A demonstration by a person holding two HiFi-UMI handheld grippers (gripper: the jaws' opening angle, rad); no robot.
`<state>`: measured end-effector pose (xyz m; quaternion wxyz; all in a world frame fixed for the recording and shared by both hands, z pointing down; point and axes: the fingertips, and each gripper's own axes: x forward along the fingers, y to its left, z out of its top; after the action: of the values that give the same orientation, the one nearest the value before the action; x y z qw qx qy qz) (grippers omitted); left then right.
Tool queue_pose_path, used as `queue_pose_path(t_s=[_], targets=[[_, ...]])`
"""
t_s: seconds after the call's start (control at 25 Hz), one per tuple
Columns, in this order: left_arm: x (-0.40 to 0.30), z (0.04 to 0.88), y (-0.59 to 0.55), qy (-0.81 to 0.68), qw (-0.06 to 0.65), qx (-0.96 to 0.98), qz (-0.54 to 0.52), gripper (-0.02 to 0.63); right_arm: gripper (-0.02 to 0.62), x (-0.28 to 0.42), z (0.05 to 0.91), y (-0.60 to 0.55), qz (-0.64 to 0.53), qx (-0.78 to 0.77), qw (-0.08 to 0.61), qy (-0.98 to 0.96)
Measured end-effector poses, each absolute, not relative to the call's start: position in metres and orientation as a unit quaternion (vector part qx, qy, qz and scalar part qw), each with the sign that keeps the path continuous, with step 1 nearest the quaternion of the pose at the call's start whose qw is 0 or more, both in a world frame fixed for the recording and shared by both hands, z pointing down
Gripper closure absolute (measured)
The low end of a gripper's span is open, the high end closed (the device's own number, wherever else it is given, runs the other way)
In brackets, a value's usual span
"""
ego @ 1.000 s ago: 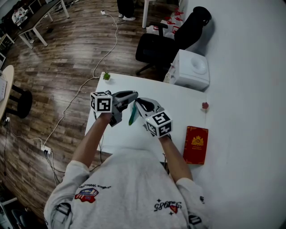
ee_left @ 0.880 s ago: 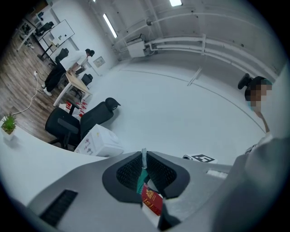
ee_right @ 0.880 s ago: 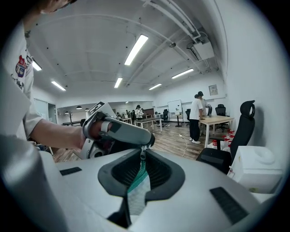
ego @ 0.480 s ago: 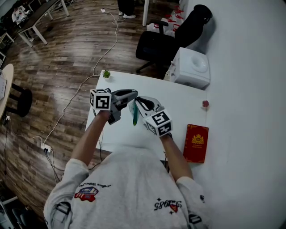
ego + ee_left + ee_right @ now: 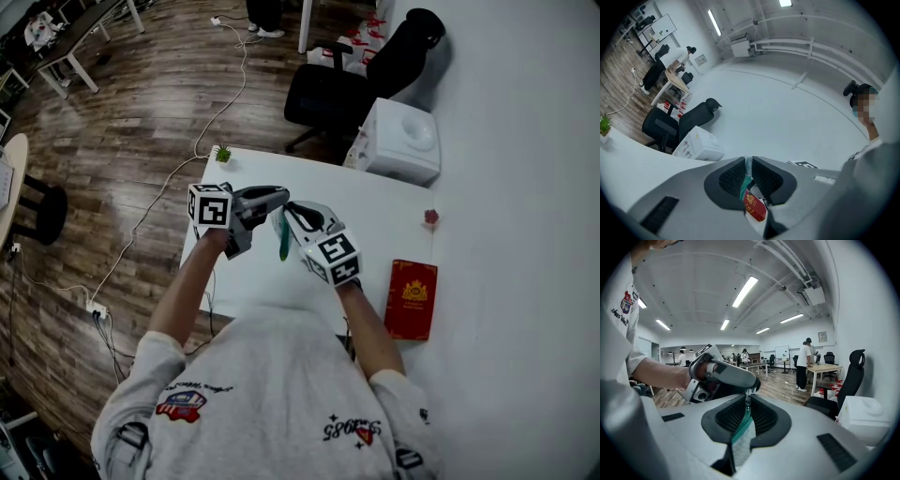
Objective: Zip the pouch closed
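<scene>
Pouch (image 5: pixel 282 243) held above table (image 5: pixel 375 202), between both tongs.
Left gripper (image 5: pixel 748 171), right gripper (image 5: pixel 747 409): jaws narrow, each pinching its teal edge.

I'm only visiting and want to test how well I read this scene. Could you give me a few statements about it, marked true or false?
1. Both the left gripper and the right gripper grip the pouch. True.
2. The red booklet is pinched in the left gripper. False: it lies flat on the table at the person's right, and the left gripper's jaws are closed on the pouch.
3. A small green plant stands at a far corner of the table. True.
4. Someone sits in the black office chair. False: nobody is in it.
5. The right gripper's jaws stand wide open. False: they are shut on the pouch's teal edge.
</scene>
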<state>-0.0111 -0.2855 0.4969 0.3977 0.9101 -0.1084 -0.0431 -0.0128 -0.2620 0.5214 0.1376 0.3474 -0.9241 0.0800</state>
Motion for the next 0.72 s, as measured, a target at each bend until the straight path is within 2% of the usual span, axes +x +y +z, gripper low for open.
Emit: queue_pose_path(t_s=[0.72], targets=[[-0.0153,0.5031,-0.2885,-0.099,0.431,0.895,-0.050,0.587,0.557,-0.0155,0.5231,-0.2575,0.075,0.348,0.148,-0.923]])
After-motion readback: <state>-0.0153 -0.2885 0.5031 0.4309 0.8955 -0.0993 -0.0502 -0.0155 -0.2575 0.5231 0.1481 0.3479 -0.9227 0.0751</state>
